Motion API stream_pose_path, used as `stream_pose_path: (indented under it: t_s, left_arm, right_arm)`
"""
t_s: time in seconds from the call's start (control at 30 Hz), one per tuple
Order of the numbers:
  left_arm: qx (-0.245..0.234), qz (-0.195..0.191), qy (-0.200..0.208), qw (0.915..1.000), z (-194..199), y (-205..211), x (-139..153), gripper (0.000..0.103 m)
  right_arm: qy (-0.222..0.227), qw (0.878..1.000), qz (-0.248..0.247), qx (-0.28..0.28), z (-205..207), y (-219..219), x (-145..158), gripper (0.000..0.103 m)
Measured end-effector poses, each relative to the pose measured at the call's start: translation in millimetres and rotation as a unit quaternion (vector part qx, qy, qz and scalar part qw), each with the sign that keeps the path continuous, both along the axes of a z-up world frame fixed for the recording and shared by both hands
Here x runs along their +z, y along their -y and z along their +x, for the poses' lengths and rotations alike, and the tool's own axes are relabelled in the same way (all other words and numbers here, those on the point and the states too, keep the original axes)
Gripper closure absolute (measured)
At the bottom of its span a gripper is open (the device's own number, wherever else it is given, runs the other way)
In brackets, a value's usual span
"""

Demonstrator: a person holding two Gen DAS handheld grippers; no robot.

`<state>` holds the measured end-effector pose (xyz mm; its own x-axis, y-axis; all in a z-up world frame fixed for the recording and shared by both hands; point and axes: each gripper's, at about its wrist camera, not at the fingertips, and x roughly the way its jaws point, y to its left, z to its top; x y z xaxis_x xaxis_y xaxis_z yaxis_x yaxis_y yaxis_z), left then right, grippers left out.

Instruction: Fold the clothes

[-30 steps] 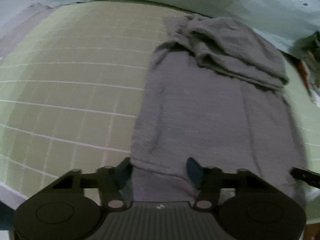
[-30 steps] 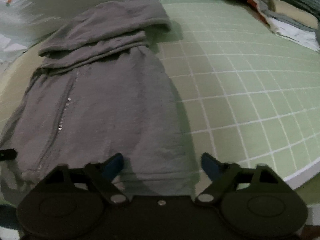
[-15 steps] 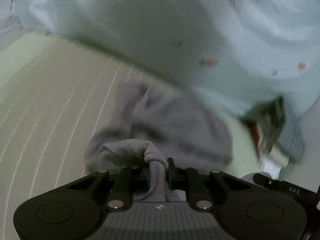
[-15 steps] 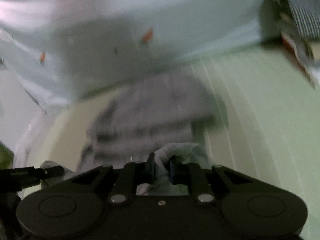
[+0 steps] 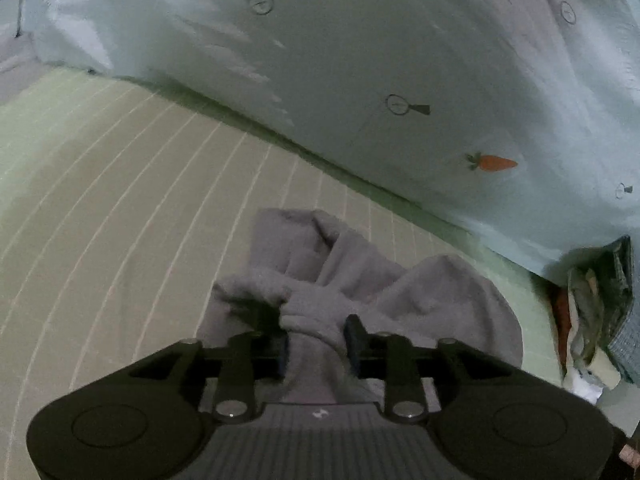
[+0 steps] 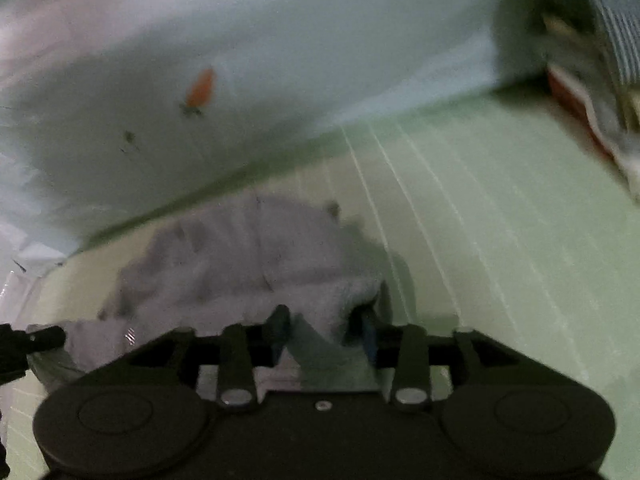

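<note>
Grey hoodie: on green grid mat, bunched at far edge below pale sheet. Left tool and right tool: each clamps a hem fold. Step: hem carried over toward hood. Next: lay hem flat, square, then release.

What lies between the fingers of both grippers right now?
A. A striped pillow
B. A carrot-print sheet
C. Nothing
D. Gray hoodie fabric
D: a bunched fold of the gray hoodie sits in the left gripper, and more of it in the right gripper.
</note>
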<state>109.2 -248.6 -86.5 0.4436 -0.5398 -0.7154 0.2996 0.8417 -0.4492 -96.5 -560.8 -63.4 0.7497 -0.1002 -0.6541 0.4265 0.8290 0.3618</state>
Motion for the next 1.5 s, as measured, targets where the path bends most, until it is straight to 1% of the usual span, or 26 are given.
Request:
stream_pose_path:
  t_s: [0.03, 0.1, 0.2, 0.27, 0.37, 0.4, 0.43, 0.47, 0.5, 0.53, 0.6, 0.67, 0.77, 0.93, 1.0, 1.03, 1.1, 1.13, 1.17, 1.2, 1.23, 1.27, 1.3, 1.33, 1.37, 1.5]
  left_arm:
    - [0.0, -0.002, 0.0, 1.0, -4.8, -3.2, 0.8, 0.052]
    - [-0.004, -0.003, -0.009, 0.9999, -7.4, -6.0, -3.4, 0.052]
    - [-0.011, -0.004, -0.023, 0.9997, -10.2, -9.6, -10.6, 0.046]
    - [-0.015, -0.004, -0.033, 0.9993, -12.1, -12.0, -15.4, 0.046]
    - [-0.022, -0.005, -0.047, 0.9986, -14.9, -15.5, -22.7, 0.048]
    - [-0.024, -0.004, -0.049, 0.9985, -15.0, -15.1, -23.7, 0.05]
    - [-0.027, -0.002, -0.05, 0.9984, -14.9, -14.3, -24.3, 0.061]
    - [-0.026, 0.003, -0.051, 0.9983, -14.4, -13.8, -24.7, 0.068]
    - [-0.024, 0.009, -0.053, 0.9982, -13.9, -13.3, -25.1, 0.081]
    - [-0.024, 0.008, -0.055, 0.9981, -13.2, -14.4, -24.7, 0.087]
    - [-0.023, -0.003, -0.06, 0.9979, -10.8, -17.0, -21.9, 0.091]
    - [-0.018, -0.022, -0.067, 0.9973, -7.2, -19.4, -16.6, 0.092]
    - [-0.009, -0.053, -0.075, 0.9957, 1.5, -21.7, -4.4, 0.093]
    - [-0.01, -0.08, -0.042, 0.9959, 26.0, -14.2, 27.7, 0.093]
    - [-0.011, -0.075, -0.014, 0.997, 45.1, -4.3, 39.0, 0.093]
    - [-0.012, -0.063, 0.01, 0.9979, 54.2, 3.2, 45.0, 0.093]
    - [-0.024, -0.029, 0.071, 0.9968, 65.1, 23.9, 53.7, 0.092]
    - [-0.03, -0.011, 0.101, 0.9943, 70.2, 34.5, 57.8, 0.087]
    - [-0.019, 0.007, 0.112, 0.9936, 73.3, 41.2, 57.7, 0.079]
    - [-0.003, 0.026, 0.116, 0.9929, 75.8, 46.9, 56.4, 0.049]
    - [0.013, 0.045, 0.121, 0.9916, 78.4, 52.5, 55.1, 0.011]
    - [0.03, 0.051, 0.118, 0.9912, 78.4, 52.8, 50.9, 0.004]
    - [0.034, 0.046, 0.112, 0.9921, 76.7, 48.7, 44.9, 0.004]
    - [0.034, 0.038, 0.105, 0.9932, 74.6, 43.9, 38.7, 0.004]
    - [0.029, 0.042, 0.09, 0.9946, 72.8, 39.3, 30.5, 0.004]
    - [0.013, 0.087, 0.029, 0.9957, 63.8, 26.8, -6.3, 0.004]
  right_arm:
    - [-0.009, 1.0, 0.004, -0.001, 0.1, 0.2, -5.1, 0.053]
    - [-0.026, 1.0, 0.013, -0.004, 0.2, 0.5, -15.2, 0.036]
    - [-0.053, 0.998, 0.026, -0.008, 0.3, 1.1, -30.5, 0.028]
    - [-0.071, 0.997, 0.035, -0.01, 0.4, 1.4, -40.6, 0.025]
    - [-0.092, 0.993, 0.068, -0.005, -0.6, 4.7, -52.7, 0.025]
    - [-0.099, 0.992, 0.08, -0.002, -1.1, 6.0, -56.5, 0.027]
    - [-0.105, 0.99, 0.092, 0.0, -1.5, 7.2, -60.3, 0.03]
    - [-0.107, 0.989, 0.105, 0.004, -2.1, 8.1, -63.1, 0.046]
    - [-0.104, 0.987, 0.12, 0.01, -2.7, 8.7, -64.9, 0.06]
    - [-0.102, 0.987, 0.126, 0.013, -3.5, 8.6, -65.0, 0.064]
    - [-0.097, 0.988, 0.117, 0.02, -4.7, 7.8, -59.5, 0.083]
    - [-0.087, 0.989, 0.114, 0.025, -5.5, 9.1, -51.3, 0.09]
    - [-0.048, 0.99, 0.129, 0.021, -6.6, 17.6, -34.9, 0.093]
    - [0.008, 0.987, 0.158, 0.017, 16.7, 39.5, 0.4, 0.093]
    - [0.037, 0.983, 0.181, 0.008, 32.6, 52.8, 11.9, 0.093]
    - [0.049, 0.981, 0.188, 0.003, 42.1, 58.9, 16.5, 0.093]
    - [0.066, 0.983, 0.171, -0.009, 65.7, 66.6, 24.3, 0.091]
    - [0.075, 0.984, 0.159, -0.017, 77.7, 69.9, 28.4, 0.087]
    - [0.081, 0.986, 0.143, -0.027, 88.5, 71.7, 33.2, 0.071]
    - [0.082, 0.989, 0.121, -0.036, 96.2, 70.9, 38.5, 0.046]
    - [0.079, 0.992, 0.094, -0.043, 102.4, 68.1, 42.1, 0.035]
    - [0.07, 0.994, 0.063, -0.045, 105.8, 63.7, 42.9, 0.023]
    - [0.059, 0.997, 0.034, -0.043, 105.9, 58.5, 42.0, 0.02]
    - [0.048, 0.998, 0.006, -0.04, 106.0, 53.3, 41.1, 0.019]
    - [0.034, 0.999, -0.01, -0.035, 105.2, 49.4, 35.8, 0.017]
    - [-0.037, 0.999, -0.011, -0.004, 97.9, 39.3, -3.7, 0.014]
